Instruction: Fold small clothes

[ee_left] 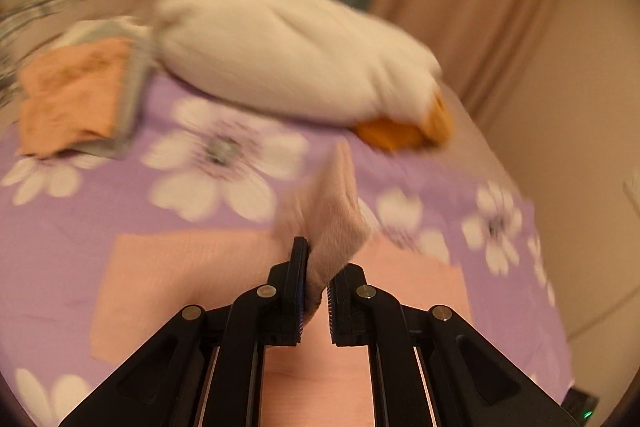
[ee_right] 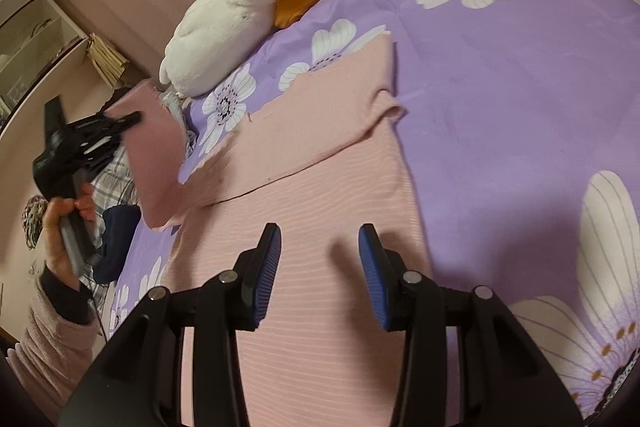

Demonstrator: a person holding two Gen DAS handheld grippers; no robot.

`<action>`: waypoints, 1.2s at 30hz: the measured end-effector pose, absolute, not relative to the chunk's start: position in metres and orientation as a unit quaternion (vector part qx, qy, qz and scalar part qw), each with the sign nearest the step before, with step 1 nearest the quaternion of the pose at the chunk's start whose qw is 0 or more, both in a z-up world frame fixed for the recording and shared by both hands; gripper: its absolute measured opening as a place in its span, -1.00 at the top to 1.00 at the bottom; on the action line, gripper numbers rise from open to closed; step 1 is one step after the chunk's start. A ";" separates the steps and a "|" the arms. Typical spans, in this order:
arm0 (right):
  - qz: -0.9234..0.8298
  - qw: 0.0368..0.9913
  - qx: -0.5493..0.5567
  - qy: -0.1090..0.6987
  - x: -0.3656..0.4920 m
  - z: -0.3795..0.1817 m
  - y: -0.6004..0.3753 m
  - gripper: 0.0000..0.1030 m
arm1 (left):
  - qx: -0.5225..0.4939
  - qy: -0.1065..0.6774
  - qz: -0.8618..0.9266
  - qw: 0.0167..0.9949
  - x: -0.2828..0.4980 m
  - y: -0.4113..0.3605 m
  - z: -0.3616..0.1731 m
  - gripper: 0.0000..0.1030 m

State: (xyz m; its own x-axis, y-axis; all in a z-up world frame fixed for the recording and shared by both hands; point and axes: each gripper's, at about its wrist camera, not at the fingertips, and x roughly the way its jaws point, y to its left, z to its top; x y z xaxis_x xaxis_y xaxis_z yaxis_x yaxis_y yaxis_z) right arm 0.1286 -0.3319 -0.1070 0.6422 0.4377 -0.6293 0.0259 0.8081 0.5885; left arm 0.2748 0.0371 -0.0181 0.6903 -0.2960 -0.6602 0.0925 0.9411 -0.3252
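Pink garment (ee_right: 320, 163) on floral sheet (ee_right: 500, 87), plush duck (ee_right: 224, 23) beside

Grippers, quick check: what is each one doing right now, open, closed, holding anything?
Left gripper: closed on a lifted part of the pink garment.
Right gripper: open, holding nothing, above the garment on the bed.

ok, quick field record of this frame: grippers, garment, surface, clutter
left hand-held gripper: shut on a lifted edge of the pink garment, held up off the bed
right hand-held gripper: open, holding nothing, above the garment body
garment: pink ribbed, mostly flat, one sleeve folded across
surface: purple floral bedsheet
clutter: white plush duck at the bed edge; folded clothes stack beyond the garment
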 end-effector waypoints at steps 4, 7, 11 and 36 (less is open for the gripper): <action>0.113 0.858 0.297 0.404 0.124 -0.111 -0.344 0.20 | -0.092 0.419 -0.123 0.895 0.279 -0.020 -0.057 0.88; 0.111 0.856 0.300 0.406 0.125 -0.111 -0.347 0.09 | -0.072 0.458 -0.134 0.876 0.279 -0.051 -0.086 0.88; 0.125 0.852 0.305 0.408 0.135 -0.108 -0.345 -0.07 | -0.053 0.497 -0.151 0.853 0.272 -0.068 -0.105 0.42; 0.132 0.855 0.127 0.485 0.303 -0.128 -0.196 0.83 | -0.243 0.433 -0.029 0.868 0.164 0.187 -0.093 -0.37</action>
